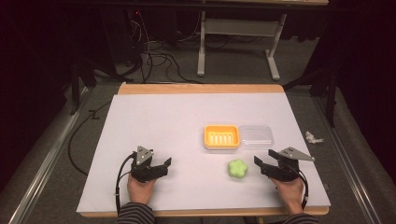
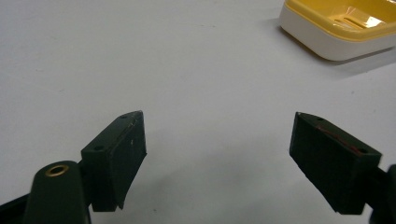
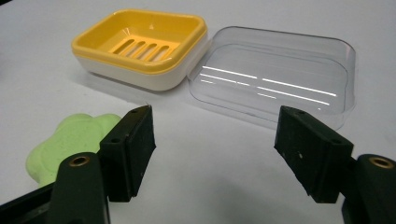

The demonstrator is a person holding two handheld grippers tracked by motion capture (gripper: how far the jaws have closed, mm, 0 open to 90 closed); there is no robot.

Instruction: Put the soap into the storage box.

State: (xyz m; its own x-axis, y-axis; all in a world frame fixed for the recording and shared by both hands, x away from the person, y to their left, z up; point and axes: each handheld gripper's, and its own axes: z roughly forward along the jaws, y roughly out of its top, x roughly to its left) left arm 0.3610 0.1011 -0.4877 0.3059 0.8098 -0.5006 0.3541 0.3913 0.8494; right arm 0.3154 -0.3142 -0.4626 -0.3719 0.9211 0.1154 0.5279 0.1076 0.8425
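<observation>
A yellow soap dish with a slotted floor and a white base sat near the middle of the white table top, and everything else arranged itself around it. Touching the dish's right edge lay a clear plastic lid, open side up and empty. On the person's side of the dish, a little to the right, a pale green flower-shaped soap rested flat on the table, apart from the dish.

The left gripper lay well to the left of the dish and nearer the person, held low over the table by the left hand, its tips pointing toward the soap. In the left gripper view its jaws stood wide apart with bare table between them, and a corner of the dish showed at the upper right.

The right gripper was on the near side of the lid, just right of the soap, held by the right hand. In the right gripper view its jaws were spread wide with nothing between them; the dish and the lid lay beyond them, and the soap sat beside the left jaw, partly behind it.
</observation>
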